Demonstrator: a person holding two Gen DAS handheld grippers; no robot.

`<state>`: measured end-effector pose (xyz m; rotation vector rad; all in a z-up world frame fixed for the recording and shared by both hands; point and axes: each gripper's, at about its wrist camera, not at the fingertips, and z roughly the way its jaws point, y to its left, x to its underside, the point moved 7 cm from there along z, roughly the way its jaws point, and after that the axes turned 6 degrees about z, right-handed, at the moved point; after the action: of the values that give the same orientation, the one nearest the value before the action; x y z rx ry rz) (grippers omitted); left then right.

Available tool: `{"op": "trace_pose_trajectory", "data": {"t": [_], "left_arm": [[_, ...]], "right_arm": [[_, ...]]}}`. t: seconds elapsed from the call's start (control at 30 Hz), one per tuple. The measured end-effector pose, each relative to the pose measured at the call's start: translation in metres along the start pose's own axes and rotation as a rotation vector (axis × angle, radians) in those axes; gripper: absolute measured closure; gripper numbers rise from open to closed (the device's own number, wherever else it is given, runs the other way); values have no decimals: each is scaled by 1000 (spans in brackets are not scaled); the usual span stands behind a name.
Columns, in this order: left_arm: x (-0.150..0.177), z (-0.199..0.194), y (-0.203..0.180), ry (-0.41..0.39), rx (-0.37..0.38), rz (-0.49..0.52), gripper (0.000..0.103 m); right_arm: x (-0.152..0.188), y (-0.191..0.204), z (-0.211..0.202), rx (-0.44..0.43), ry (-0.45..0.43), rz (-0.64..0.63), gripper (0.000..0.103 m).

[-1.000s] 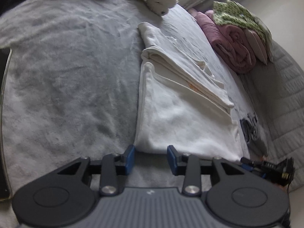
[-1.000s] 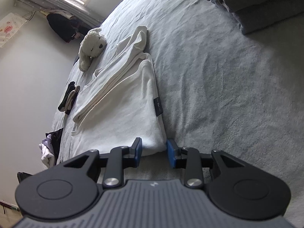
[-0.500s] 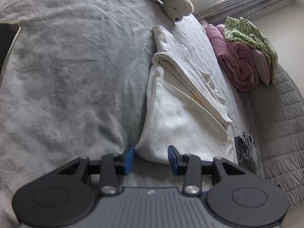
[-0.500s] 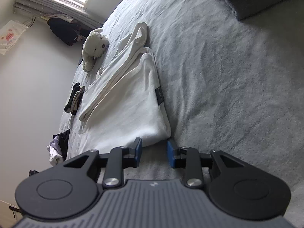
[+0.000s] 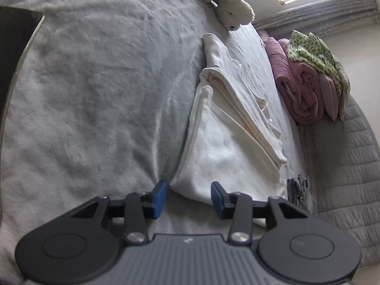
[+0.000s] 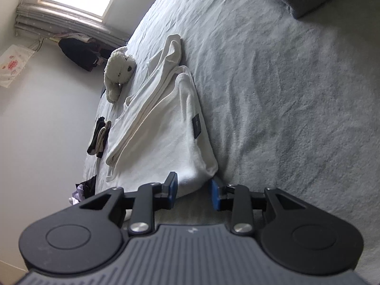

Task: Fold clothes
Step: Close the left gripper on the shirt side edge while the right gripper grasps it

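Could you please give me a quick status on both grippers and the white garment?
Left gripper open, jaws just widened, straddling one near corner. Right gripper open at the other. White garment half-folded, flat on the bed. Nothing in the way.

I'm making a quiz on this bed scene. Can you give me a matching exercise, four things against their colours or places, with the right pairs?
Things:
1. folded garment
2. plush toy
3. rolled blanket
4. small tag

Descriptions:
A. pink, lying along the bed's right edge in the left wrist view
B. dark, on the side edge of the white cloth
C. cream, at the far end of the bed near the window
D. white, its near edge just ahead of both grippers

Pairs: 1-D, 2-C, 3-A, 4-B
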<state>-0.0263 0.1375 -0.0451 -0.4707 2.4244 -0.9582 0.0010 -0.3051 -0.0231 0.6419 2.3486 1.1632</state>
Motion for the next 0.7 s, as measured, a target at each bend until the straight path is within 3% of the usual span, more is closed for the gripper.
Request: {"op": "trace_pose_trajectory", "data": {"t": [0.27,0.47,0.7], "left_arm": [[13,6,-11,30,21,-18,61],[11,14,-3,-5,31,-82,66],[9,18,-4,-25,38,-71,66]], "right_arm": [[0,-1,2,-12,-7,17,70],[-1,0,4,-8,-26,26,70],[-1,1,5,0,-32,17,70]]}}
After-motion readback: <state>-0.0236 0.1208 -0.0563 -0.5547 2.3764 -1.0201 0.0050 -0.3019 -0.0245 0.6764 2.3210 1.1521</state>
